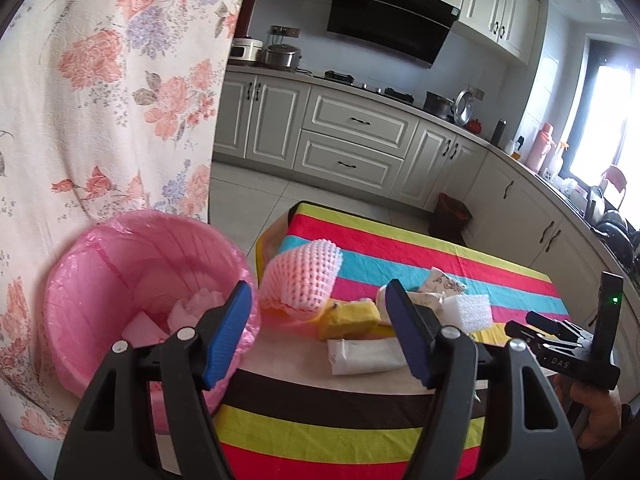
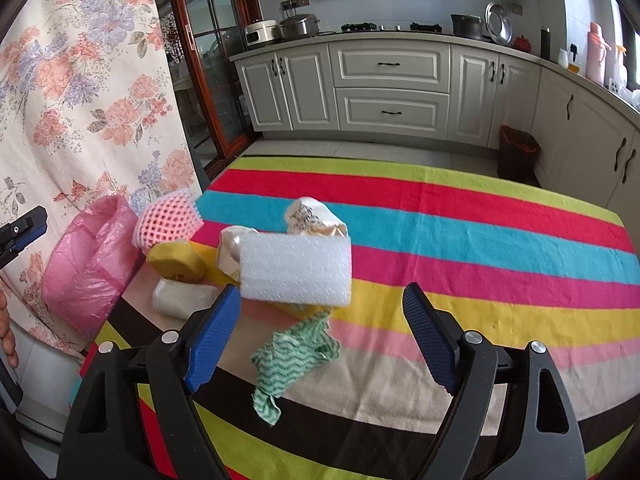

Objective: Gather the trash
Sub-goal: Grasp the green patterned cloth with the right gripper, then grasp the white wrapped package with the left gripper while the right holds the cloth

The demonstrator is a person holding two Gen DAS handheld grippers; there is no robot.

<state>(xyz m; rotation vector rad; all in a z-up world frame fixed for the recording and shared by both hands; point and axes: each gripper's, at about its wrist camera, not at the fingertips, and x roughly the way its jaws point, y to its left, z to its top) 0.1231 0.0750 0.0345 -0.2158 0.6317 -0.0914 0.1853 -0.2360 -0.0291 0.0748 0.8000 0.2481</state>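
Both jaws empty and parted: lower your right gripper (image 2: 322,336) over the green cloth (image 2: 294,354) at lower centre; left gripper (image 1: 320,330) takes the folded paper (image 1: 362,356).

Bright daylight floods in from the window (image 1: 600,120) at the right, blown out to white glare. Both fisheye views bend the cabinets (image 2: 390,84) and darken at the corners. The green cloth (image 2: 296,354) looks slightly blurred.
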